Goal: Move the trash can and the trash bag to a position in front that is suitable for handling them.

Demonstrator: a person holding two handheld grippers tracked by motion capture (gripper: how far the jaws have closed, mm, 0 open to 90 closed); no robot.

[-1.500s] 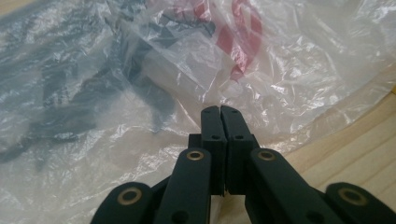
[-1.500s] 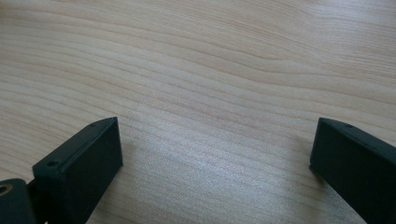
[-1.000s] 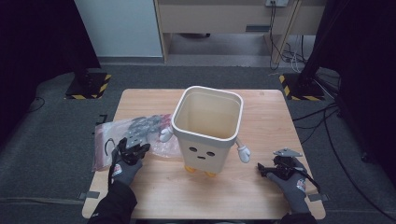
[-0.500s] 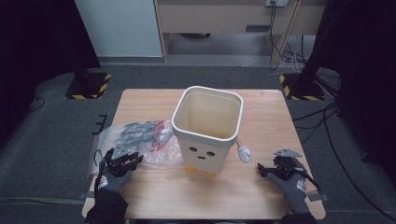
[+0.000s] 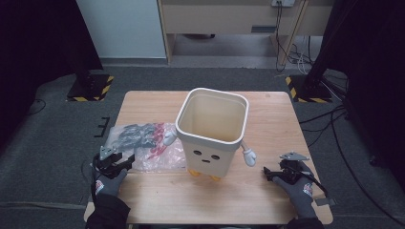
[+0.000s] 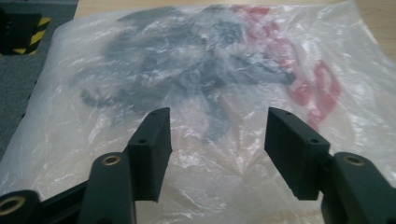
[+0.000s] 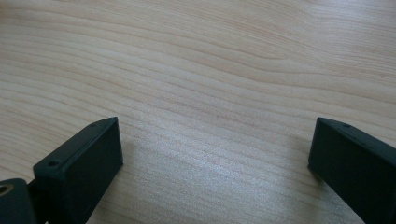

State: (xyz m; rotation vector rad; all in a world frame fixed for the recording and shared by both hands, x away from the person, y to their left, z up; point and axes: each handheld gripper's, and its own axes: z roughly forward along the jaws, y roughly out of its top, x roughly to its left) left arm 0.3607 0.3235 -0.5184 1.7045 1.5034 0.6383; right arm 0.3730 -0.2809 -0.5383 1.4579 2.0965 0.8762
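Note:
A clear plastic bag (image 5: 153, 148) holding black and red pieces lies flat on the wooden table (image 5: 277, 124), left of a cream bin (image 5: 212, 131) with a face, small arms and orange feet. My left gripper (image 5: 118, 161) sits at the bag's near left corner. In the left gripper view its jaws have just been opening, and the left gripper (image 6: 217, 126) stands open over the bag (image 6: 205, 79) with the pads off the film. My right gripper (image 5: 270, 172) rests low at the near right, and in its own view the right gripper (image 7: 215, 135) is open over bare wood.
The bin stands open-topped in the middle of the table. Dark floor surrounds the table, with black stands on yellow-striped bases (image 5: 90, 86) at the back left and right. Cables (image 5: 329, 119) trail over the floor on the right.
My left gripper let go of the bag, opened, and drew back toward the near left corner of the table. The bag now lies flatter and more spread out. The right hand stayed still.

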